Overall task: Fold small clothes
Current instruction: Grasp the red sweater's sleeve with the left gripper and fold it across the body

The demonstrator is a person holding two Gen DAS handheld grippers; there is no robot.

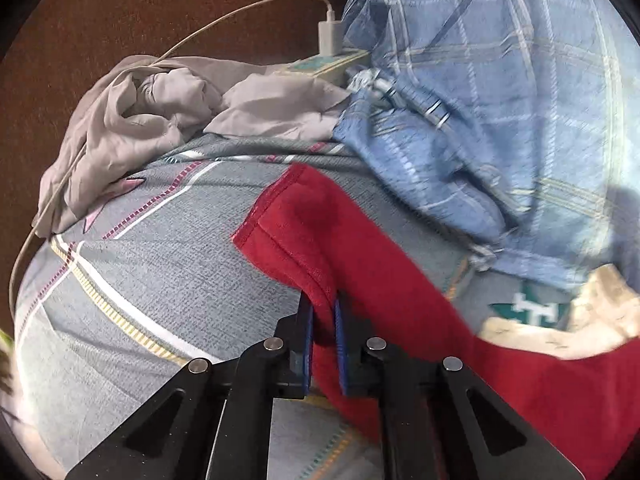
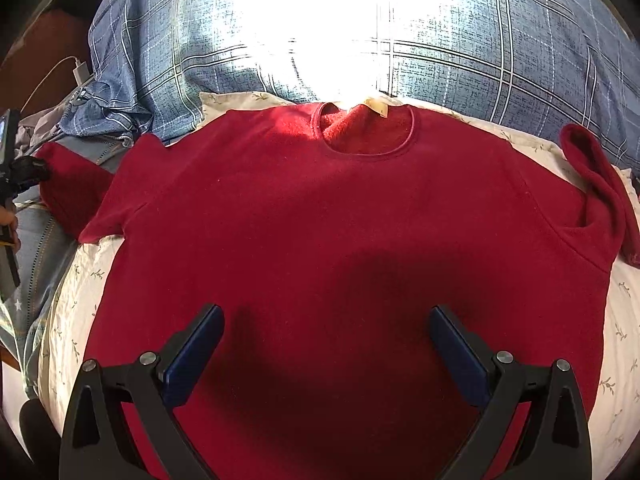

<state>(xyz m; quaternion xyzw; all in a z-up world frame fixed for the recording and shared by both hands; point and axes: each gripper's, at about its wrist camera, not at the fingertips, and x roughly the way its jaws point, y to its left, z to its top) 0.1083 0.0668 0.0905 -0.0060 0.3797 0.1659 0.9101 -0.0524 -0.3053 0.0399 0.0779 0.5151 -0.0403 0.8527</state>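
While my left claw (image 1: 324, 300) pinched the sweater's (image 2: 340, 240) left sleeve (image 1: 316, 232), its blue pads (image 1: 307, 332) nearly met with only the red fold between them. My right claw (image 2: 326, 320) hung above the sweater's lower body, jaws wide, nothing between its fingers (image 2: 200, 344), and I could not tell whether they touched the cloth.

From the right wrist I saw the whole sweater lying flat, front up, on a cream floral sheet (image 2: 72, 320), collar (image 2: 366, 132) at 12 o'clock with a pale tag (image 2: 376, 106) showing inside it. Its left sleeve ran out toward 9 o'clock, where my left claw's black frame (image 2: 16, 184) and part of my hand (image 2: 8, 220) showed at the picture's edge. Its right sleeve (image 2: 600, 188) was bent back on itself at 3 o'clock. A blue plaid quilt (image 2: 520, 40) filled 12 o'clock, washed out by sun in the middle.

From the left wrist none of that body showed. That view gave the sleeve's cuff (image 1: 272, 212) pointing toward 11 o'clock, lifted off a grey bedsheet (image 1: 140, 280) with pink and white stripes. Beyond it, at 10 o'clock, lay a crumpled beige cloth (image 1: 132, 128). At 12 o'clock a white charger (image 1: 330, 36) stood plugged into a power strip (image 1: 332, 66), its cable (image 1: 200, 28) arcing away to 9 o'clock; the right wrist caught only a small bit of that charger. The plaid quilt rose at 1 to 3 o'clock, and a corner of the cream sheet showed at 4 o'clock.
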